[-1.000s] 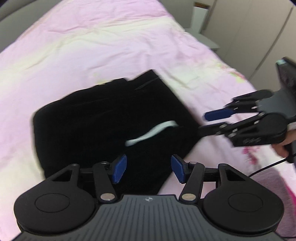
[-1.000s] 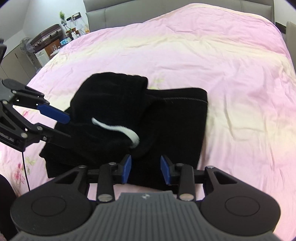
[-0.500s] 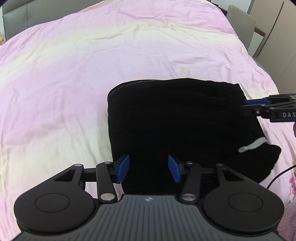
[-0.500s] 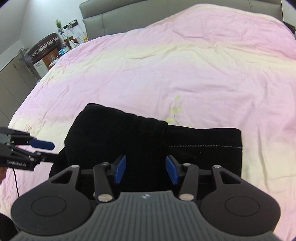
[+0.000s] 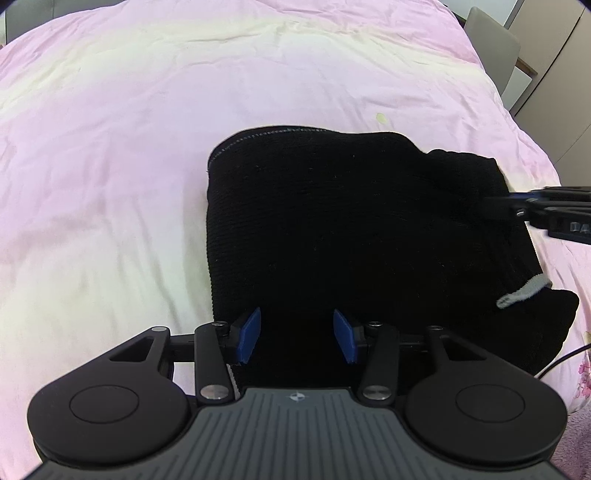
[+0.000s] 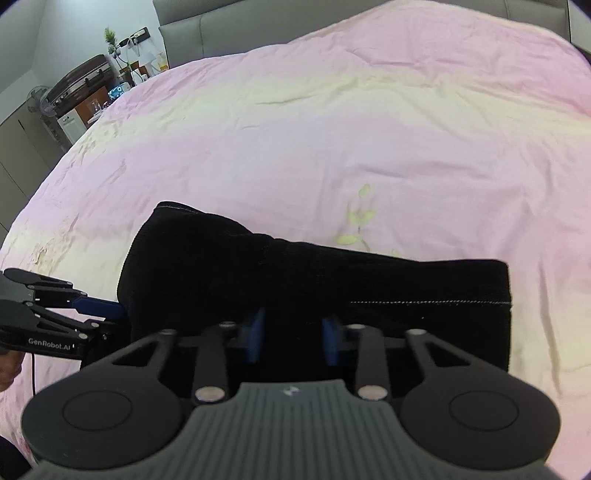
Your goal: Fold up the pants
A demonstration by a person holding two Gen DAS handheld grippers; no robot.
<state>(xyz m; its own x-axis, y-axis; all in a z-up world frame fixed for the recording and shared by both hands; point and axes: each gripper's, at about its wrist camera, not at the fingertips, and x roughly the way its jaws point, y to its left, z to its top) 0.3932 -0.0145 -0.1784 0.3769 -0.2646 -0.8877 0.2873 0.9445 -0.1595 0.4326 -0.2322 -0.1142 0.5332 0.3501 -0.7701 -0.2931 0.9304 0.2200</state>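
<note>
Black pants (image 5: 351,229) lie folded in a thick pile on the pink bedspread (image 5: 110,147), a white drawstring (image 5: 524,295) sticking out at their right end. My left gripper (image 5: 297,336) hovers over the pile's near edge. Its jaws are closing, with fabric below and between the blue pads (image 5: 249,334), which do not press on it. From the right wrist view the left gripper (image 6: 114,317) sits at the pants' (image 6: 332,280) left edge. My right gripper (image 6: 291,336) is closing on a ridge of black fabric that fills its gap. It enters the left wrist view as the right gripper (image 5: 498,205) pinching the pile's right side.
A grey headboard (image 6: 258,22) bounds the bed's far end. A bedside unit with a dark suitcase (image 6: 81,81) stands at the far left. A chair (image 5: 491,40) and wardrobe doors (image 5: 554,74) are on the right. A black cable (image 5: 565,358) trails over the bed's near right.
Both grippers have come down close to the pants. The left one swung round to the pile's near edge and narrowed slightly. The right one's pads drew together around the fabric.
</note>
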